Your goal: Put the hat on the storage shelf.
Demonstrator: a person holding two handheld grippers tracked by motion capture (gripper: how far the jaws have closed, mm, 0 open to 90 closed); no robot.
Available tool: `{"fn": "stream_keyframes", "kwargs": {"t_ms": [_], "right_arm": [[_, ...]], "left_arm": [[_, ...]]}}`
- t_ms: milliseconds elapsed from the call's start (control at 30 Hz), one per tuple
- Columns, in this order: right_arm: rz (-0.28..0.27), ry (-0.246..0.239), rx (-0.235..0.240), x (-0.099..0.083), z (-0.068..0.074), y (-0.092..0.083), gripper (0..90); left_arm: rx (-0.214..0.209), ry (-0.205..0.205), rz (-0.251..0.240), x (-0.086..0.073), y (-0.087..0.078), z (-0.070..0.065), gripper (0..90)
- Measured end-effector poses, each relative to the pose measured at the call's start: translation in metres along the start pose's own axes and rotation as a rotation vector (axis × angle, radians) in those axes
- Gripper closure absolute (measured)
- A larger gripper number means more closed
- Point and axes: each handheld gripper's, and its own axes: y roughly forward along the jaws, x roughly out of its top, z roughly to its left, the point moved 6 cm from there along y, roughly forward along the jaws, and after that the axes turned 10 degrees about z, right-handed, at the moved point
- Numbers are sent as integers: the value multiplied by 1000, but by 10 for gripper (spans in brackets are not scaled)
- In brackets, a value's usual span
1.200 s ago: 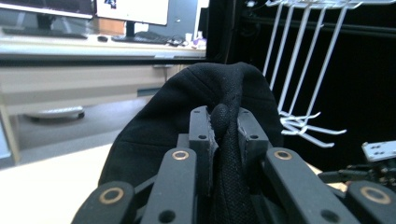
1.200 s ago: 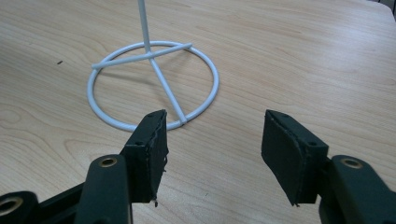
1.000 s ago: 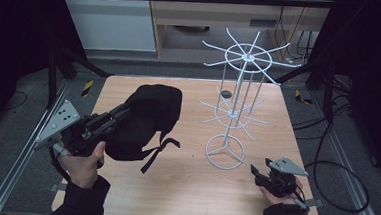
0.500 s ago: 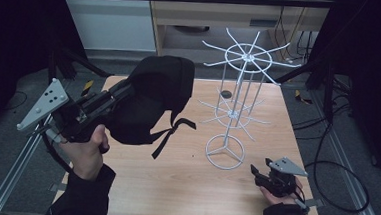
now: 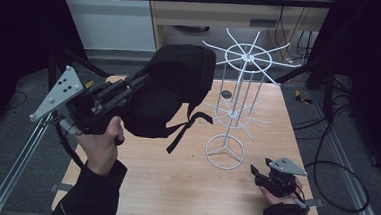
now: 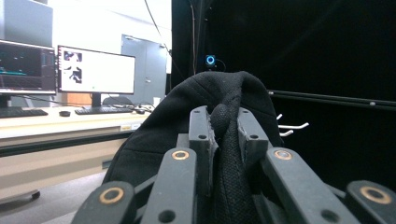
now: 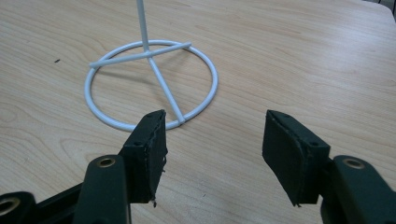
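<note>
A black bag (image 5: 177,84) hangs in the air over the left half of the wooden table (image 5: 173,186), its straps (image 5: 187,127) dangling. My left gripper (image 5: 139,83) is shut on a fold of fabric at the bag's top; in the left gripper view the cloth (image 6: 187,116) is pinched between the jaws (image 6: 223,122). A white wire rack (image 5: 242,80) with two tiers of radiating hooks stands right of the bag. My right gripper (image 5: 255,172) rests low at the front right, open and holding nothing, and its own view (image 7: 215,130) looks at the rack's ring base (image 7: 152,84).
A small dark round object (image 5: 226,94) lies on the table behind the rack. Metal frame rails (image 5: 20,152) run along both table sides. Monitors (image 6: 95,70) on a desk stand beyond the bag in the left gripper view.
My left gripper has lifted the black bag off the table, up and rightward toward the rack's top tier. The right gripper has stayed put.
</note>
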Motion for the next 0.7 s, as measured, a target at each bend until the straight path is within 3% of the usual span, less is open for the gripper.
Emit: {"fn": "stream_keyframes", "kwargs": {"t_ms": [267,700], "right_arm": [[-1,-6,0,0,0,1,401],[5,-8,3,0,1,2,401]], "left_arm": [[-5,6,43,-6,24,-3,790],[-17,-5,121,-34,31,2,782]]}}
